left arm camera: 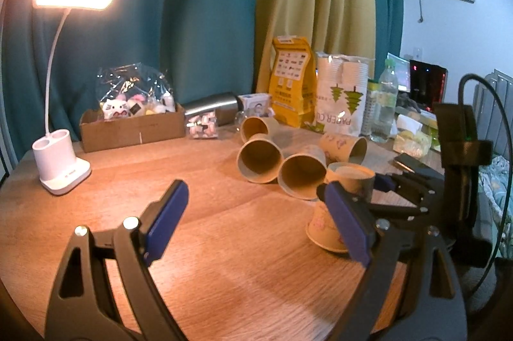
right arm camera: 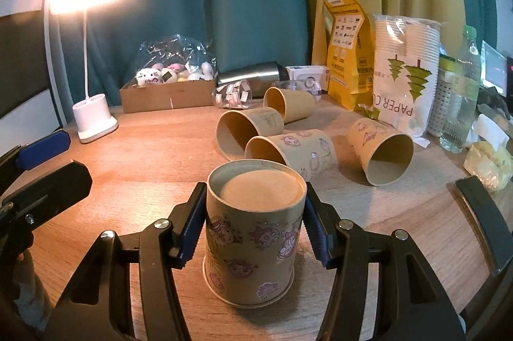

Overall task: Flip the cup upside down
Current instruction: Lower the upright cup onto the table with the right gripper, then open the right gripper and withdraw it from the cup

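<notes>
A paper cup with cartoon prints stands upside down on the wooden table, base up. My right gripper has its blue pads on both sides of the cup, touching or nearly touching it. The same cup shows in the left wrist view, partly behind my left gripper's right finger. My left gripper is open and empty above the table, left of that cup. Several more paper cups lie on their sides behind it.
A lit white desk lamp stands at the left. A cardboard box with toys, a steel flask, a yellow bag, a pack of paper cups and a bottle line the back. A phone lies at right.
</notes>
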### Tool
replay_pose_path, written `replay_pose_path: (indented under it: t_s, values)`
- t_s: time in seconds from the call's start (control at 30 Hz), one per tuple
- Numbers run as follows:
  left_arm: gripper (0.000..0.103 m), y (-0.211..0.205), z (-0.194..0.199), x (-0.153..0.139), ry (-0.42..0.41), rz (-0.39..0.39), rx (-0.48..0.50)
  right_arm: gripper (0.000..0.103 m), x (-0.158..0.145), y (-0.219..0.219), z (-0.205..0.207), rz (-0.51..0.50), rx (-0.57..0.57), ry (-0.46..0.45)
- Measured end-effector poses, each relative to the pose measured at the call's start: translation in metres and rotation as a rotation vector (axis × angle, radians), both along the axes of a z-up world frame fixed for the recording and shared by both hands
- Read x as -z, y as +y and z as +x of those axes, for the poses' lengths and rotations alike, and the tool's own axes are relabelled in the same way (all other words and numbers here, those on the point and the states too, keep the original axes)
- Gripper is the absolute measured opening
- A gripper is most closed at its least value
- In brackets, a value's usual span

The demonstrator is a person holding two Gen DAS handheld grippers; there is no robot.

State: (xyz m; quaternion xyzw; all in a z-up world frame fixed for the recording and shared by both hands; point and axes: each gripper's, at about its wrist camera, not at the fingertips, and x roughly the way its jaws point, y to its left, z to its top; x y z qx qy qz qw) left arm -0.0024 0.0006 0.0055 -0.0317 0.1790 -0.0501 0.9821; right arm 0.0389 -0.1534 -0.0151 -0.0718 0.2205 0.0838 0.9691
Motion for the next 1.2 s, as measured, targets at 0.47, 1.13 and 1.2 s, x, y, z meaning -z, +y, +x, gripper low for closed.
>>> replay_pose_path:
  t_s: [0.47, 1.13, 1.2]
  values:
    - [0.088, -0.001, -0.006, -0.001, -0.012, -0.012, 0.02, 0.069, -0.008, -0.01, -0.012, 0.05, 0.014, 0.011]
    - [0.089, -0.009, -0.018, -0.003, -0.019, 0.013, 0.085, 0.079, -0.025, -0.013, -0.075, 0.072, 0.022, 0.011]
    - [0.09, -0.013, -0.022, -0.004, -0.034, 0.04, 0.089, 0.079, -0.025, -0.014, -0.076, 0.068, 0.031, 0.007]
